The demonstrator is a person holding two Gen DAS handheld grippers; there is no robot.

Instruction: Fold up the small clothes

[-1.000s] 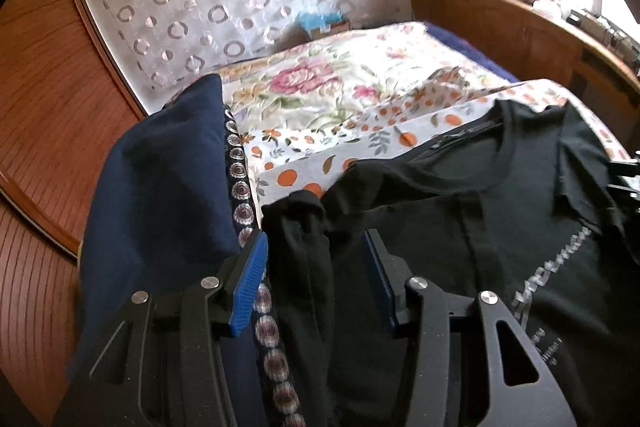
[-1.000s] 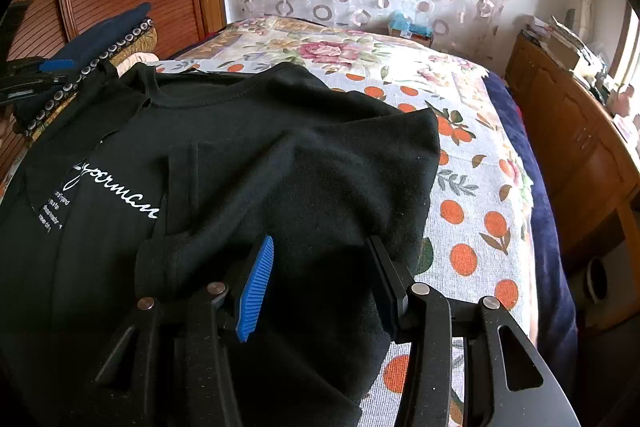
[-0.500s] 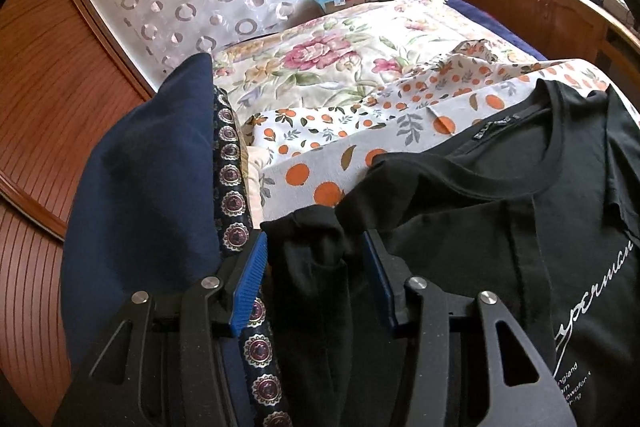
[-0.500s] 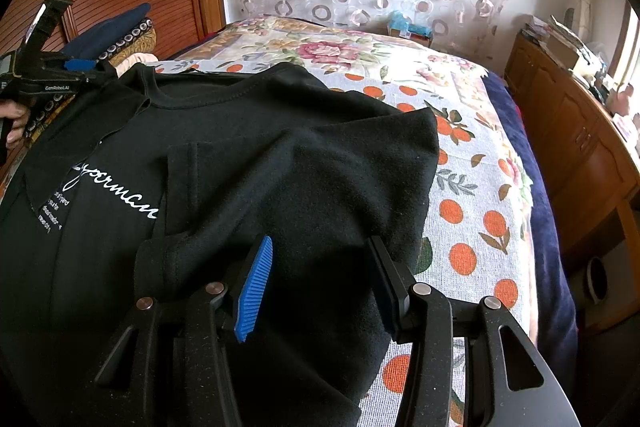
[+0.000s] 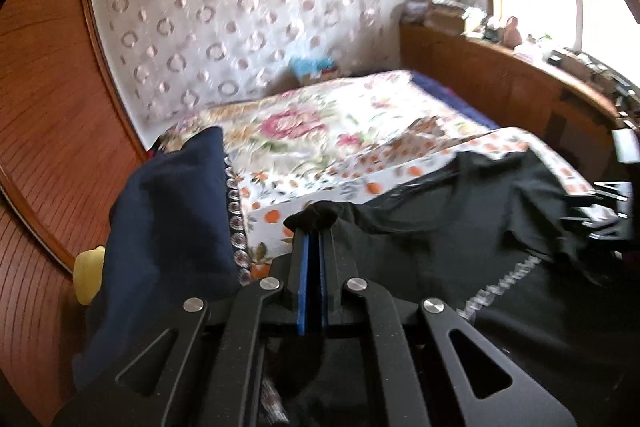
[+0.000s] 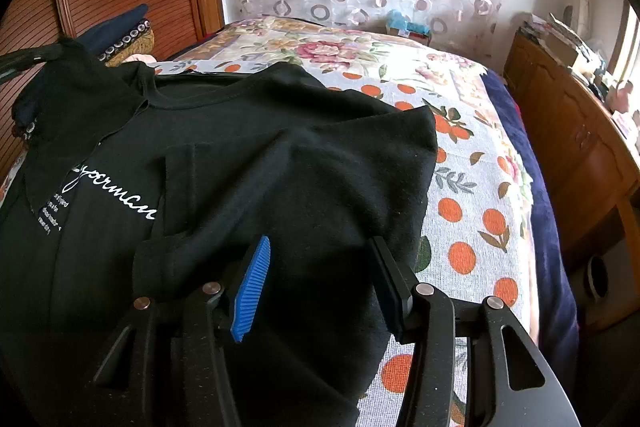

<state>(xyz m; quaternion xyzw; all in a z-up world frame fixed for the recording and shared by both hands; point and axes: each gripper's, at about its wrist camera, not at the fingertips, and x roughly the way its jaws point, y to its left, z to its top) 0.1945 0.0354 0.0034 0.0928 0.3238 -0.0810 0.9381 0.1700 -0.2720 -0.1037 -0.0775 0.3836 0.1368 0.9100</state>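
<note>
A black T-shirt (image 5: 460, 247) with white script on its chest lies spread on the bed. My left gripper (image 5: 314, 227) is shut on a bunched bit of the shirt's left sleeve, lifted off the sheet. In the right wrist view the T-shirt (image 6: 280, 167) has its right sleeve folded inward. My right gripper (image 6: 320, 243) stands over that fold. Its jaws are opening, with cloth lying between them but the pads (image 6: 252, 287) not pressing on it. The raised sleeve shows at the far left of that view, under the left gripper's dark frame (image 6: 24, 59).
A folded navy garment (image 5: 168, 227) with a beaded trim is stacked left of the shirt, a yellow object (image 5: 90, 275) beside it. A wooden wardrobe (image 5: 40, 107) stands to the left and a wooden cabinet (image 6: 580, 147) to the right. The orange-print sheet (image 6: 472, 207) lies bare to the right.
My left gripper has shut on the shirt's left sleeve and risen with it, pulling the cloth up. The right gripper has stayed in place, its jaws slightly wider.
</note>
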